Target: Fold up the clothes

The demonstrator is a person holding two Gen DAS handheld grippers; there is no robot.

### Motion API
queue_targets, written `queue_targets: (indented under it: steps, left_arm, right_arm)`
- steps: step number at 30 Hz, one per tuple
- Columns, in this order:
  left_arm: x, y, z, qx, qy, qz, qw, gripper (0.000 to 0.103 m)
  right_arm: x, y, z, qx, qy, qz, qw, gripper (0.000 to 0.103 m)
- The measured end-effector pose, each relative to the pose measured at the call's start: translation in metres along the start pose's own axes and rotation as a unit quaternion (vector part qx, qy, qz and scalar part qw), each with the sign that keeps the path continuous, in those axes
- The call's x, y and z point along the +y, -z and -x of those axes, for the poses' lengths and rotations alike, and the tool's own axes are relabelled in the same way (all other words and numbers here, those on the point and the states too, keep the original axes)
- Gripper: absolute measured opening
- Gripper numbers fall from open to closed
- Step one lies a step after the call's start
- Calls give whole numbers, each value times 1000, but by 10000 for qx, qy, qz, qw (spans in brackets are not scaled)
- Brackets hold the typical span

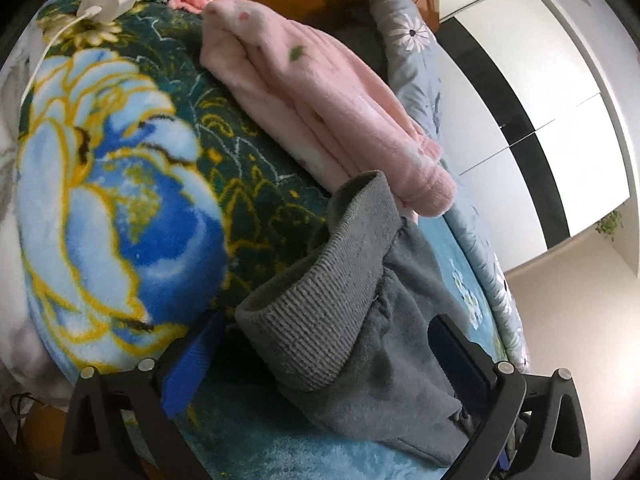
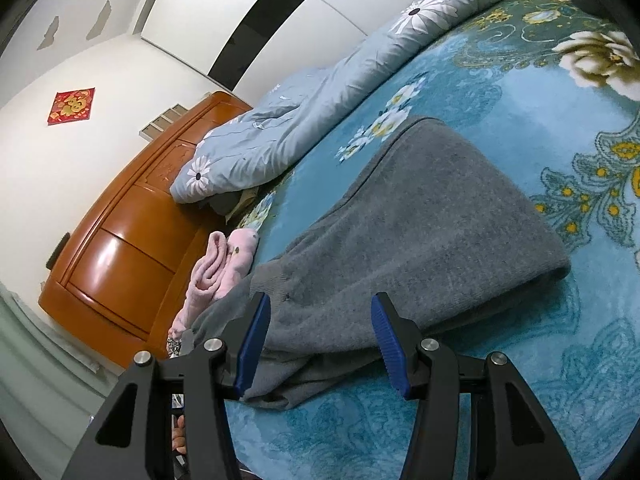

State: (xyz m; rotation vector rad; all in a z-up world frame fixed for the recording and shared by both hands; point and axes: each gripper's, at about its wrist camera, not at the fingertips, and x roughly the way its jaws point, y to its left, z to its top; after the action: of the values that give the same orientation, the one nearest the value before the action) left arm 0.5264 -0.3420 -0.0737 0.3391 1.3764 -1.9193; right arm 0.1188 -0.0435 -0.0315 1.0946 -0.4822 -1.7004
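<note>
grey garment (image 2: 424, 240) is seen lying folded on the bed, on a teal floral blanket (image 2: 520, 100). in the left wrist view its ribbed cuff (image 1: 320, 296) is raised and curled between the fingers of the left tool (image 1: 324, 356). the left tool's fingers stand wide apart; grey cloth is draped over the right finger, whose blue pad (image 1: 460, 352) shows through a gap. whether the cloth is pinched by anything cannot be told.

in the right wrist view the right tool (image 2: 318, 340) is held open, its blue pads (image 2: 252, 344) set apart over the near edge of the grey garment. nothing is clamped between them; whether the pads touch the cloth cannot be told.

a pink fleece garment (image 1: 320, 112) is noted folded just beyond the cuff, toward the far end of the bed. a white charger (image 1: 110, 0) with its cable lies on the blanket at the far left. a grey-blue daisy quilt (image 2: 280, 132) is bunched along the far side of the bed, beside a brown wooden headboard (image 2: 132, 240). a white and black wardrobe (image 2: 304, 12) and a red wall decoration (image 2: 71, 106) are seen behind.
</note>
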Motion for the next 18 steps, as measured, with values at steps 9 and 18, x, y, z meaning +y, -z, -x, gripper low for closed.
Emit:
queue_targets:
  steps: [9,18]
  left_arm:
    - [2,-4,4,-219,182,136,9995,99]
    - [-21,-21,-3,-365,-39,-130,9992,31]
  right_arm:
    - [-2,1,0,-3,-85,-41,10000,54]
    - [-10,3,2,-32,-348,-121,9993,54]
